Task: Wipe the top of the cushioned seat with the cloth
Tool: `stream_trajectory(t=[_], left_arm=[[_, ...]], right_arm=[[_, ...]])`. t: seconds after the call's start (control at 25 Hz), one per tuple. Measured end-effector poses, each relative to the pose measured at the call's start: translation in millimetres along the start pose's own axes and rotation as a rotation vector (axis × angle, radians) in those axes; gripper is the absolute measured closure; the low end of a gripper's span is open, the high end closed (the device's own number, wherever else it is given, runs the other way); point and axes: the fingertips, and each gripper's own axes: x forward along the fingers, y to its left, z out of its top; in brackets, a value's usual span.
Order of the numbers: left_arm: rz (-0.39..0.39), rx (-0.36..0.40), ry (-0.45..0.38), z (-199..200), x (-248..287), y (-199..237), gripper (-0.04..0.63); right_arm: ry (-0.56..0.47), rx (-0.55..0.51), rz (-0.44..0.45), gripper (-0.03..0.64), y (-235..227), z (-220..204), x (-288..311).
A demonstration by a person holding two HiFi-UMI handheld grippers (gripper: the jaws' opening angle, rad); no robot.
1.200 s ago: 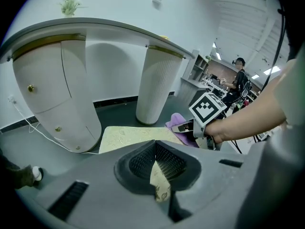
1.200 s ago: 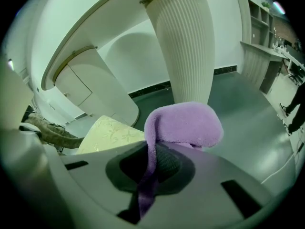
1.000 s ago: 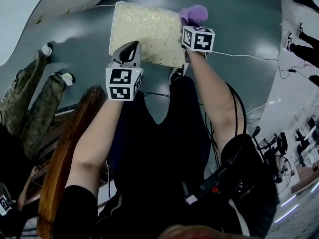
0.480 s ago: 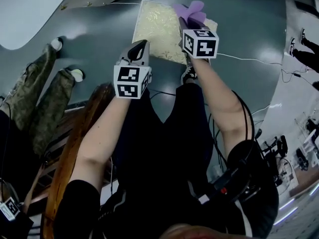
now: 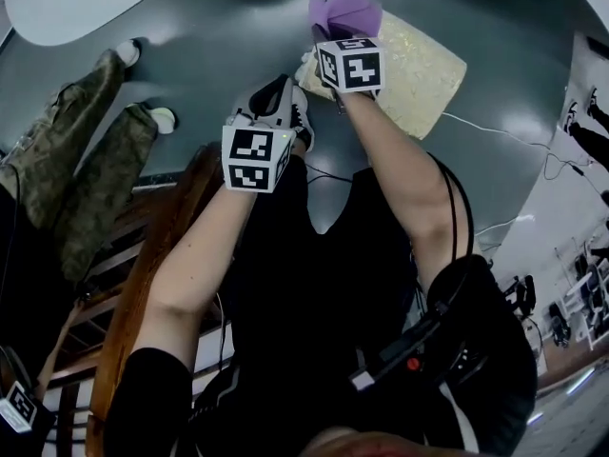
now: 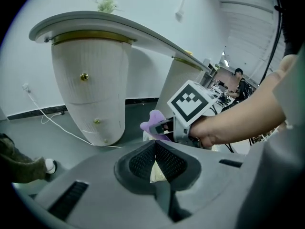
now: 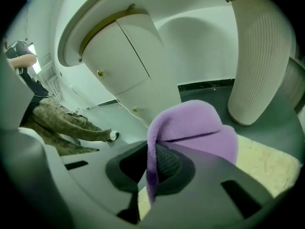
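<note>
The right gripper (image 7: pixel 151 171) had its fingers pinched tight on a fold of the purple fleecy cloth (image 5: pixel 344 9), which sat over the left corner of the square, cream cushioned seat (image 5: pixel 423 69) (whether it pressed the fabric could not be made out). The left gripper (image 6: pixel 155 149) held nothing, its fingers pressed together, just off the seat's left edge.

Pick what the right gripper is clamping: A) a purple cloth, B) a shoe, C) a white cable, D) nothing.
A: in the right gripper view, the right gripper has its jaws closed on a fold of the purple cloth.
</note>
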Motion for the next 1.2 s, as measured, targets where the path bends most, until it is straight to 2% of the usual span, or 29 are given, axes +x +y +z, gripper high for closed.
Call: stream_trajectory(t=[0.08, 0.2, 0.28, 0.44, 0.68, 0.8, 1.04, 1.2], left_arm=[[0.013, 0.003, 0.0, -6, -2, 4, 0.592], [0.052, 0.048, -0.013, -10, -3, 10, 0.592], [0.049, 0.054, -0.005, -17, 0, 9, 0.592], [0.047, 0.039, 0.012, -21, 9, 2, 0.592], [0.019, 0.067, 0.006, -10, 18, -32, 0.592], [0.013, 0.035, 0.012, -11, 23, -43, 0.592], [0.019, 0.006, 0.032, -14, 36, -71, 0.592], [0.012, 0.016, 0.046, -14, 44, -94, 0.592]], right_arm=[[0.031, 0.004, -0.014, 0.594, -4, -13, 15], [0.047, -0.039, -0.042, 0.594, -10, -24, 25], [0.045, -0.051, -0.066, 0.594, -13, -26, 25], [0.06, -0.003, -0.101, 0.595, -27, -27, 20], [0.016, 0.008, -0.037, 0.595, -41, -33, 0], [-0.031, 0.028, -0.002, 0.595, -50, -38, -14], [-0.054, 0.068, 0.006, 0.595, -88, -59, -48], [-0.056, 0.08, 0.005, 0.595, -109, -74, -67]])
